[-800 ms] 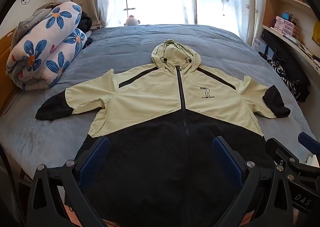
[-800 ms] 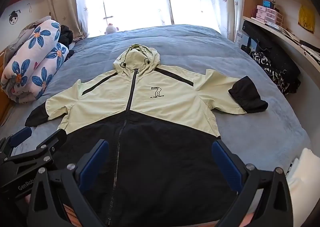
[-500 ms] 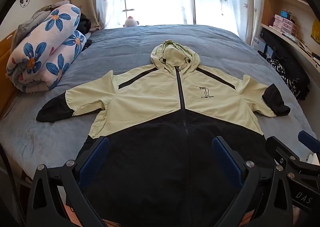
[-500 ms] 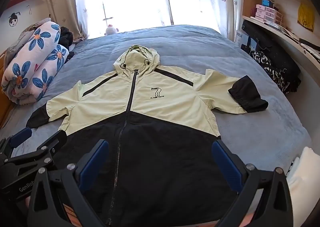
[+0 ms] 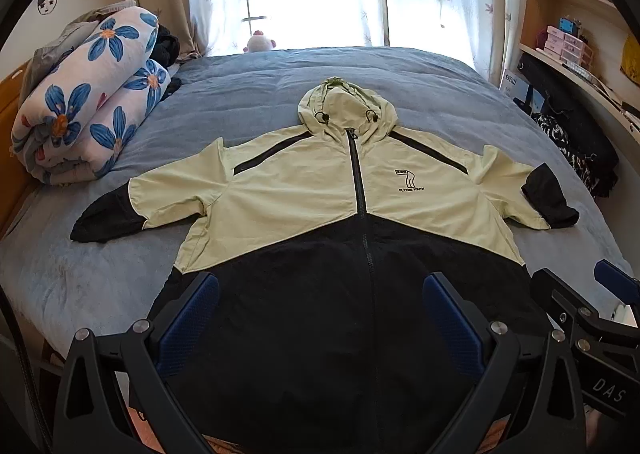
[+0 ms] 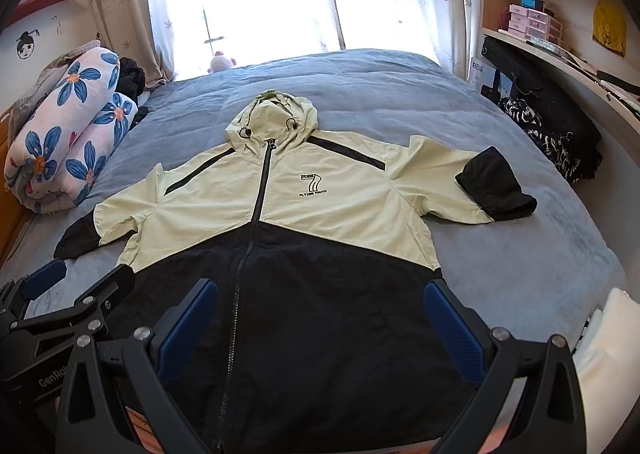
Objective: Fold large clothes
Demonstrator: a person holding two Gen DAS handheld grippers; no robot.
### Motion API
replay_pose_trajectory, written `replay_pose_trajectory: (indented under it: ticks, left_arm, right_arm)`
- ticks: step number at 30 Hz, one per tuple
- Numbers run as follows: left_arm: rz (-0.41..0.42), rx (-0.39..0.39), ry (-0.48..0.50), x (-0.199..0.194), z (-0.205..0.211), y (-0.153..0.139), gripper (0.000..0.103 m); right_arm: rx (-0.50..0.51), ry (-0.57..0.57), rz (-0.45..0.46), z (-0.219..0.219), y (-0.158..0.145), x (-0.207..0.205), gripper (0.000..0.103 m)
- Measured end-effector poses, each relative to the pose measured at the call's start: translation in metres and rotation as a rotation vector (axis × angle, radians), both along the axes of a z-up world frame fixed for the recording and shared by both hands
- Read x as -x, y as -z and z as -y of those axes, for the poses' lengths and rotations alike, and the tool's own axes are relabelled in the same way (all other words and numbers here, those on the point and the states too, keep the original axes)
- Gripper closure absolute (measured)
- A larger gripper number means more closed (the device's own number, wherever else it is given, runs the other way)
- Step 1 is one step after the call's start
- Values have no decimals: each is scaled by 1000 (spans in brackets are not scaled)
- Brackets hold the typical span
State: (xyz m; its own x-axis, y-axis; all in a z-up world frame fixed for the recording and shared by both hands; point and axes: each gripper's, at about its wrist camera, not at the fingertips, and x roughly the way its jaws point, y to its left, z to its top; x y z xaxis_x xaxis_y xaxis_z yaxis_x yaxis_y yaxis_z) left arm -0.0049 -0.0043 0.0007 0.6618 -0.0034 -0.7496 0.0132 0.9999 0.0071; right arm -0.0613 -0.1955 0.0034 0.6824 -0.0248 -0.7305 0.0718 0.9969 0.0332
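A hooded jacket (image 5: 304, 190) (image 6: 344, 198), pale green above and black below, lies flat and zipped on the blue bed, hood toward the window, both sleeves spread out. My left gripper (image 5: 320, 318) is open and empty above the black hem. My right gripper (image 6: 320, 322) is open and empty above the hem too, slightly right of the left one. The right gripper shows at the right edge of the left wrist view (image 5: 580, 314); the left gripper shows at the left edge of the right wrist view (image 6: 72, 302).
A rolled floral quilt (image 5: 84, 110) (image 6: 64, 134) lies at the bed's left side. A small plush toy (image 5: 260, 42) sits at the window. Shelves and a desk with dark bags (image 6: 548, 118) run along the right. The blue bed (image 6: 400, 90) extends beyond the jacket.
Both views have shifted slightly; the jacket lies as before and both grippers stay open.
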Motion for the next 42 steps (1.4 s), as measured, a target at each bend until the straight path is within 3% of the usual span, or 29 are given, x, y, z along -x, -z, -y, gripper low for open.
replay_pose_trajectory:
  ticks: [42]
  left_arm:
    - [-36, 10, -25, 4, 1, 6, 2]
  right_arm:
    - [-22, -4, -7, 3, 11, 6, 0]
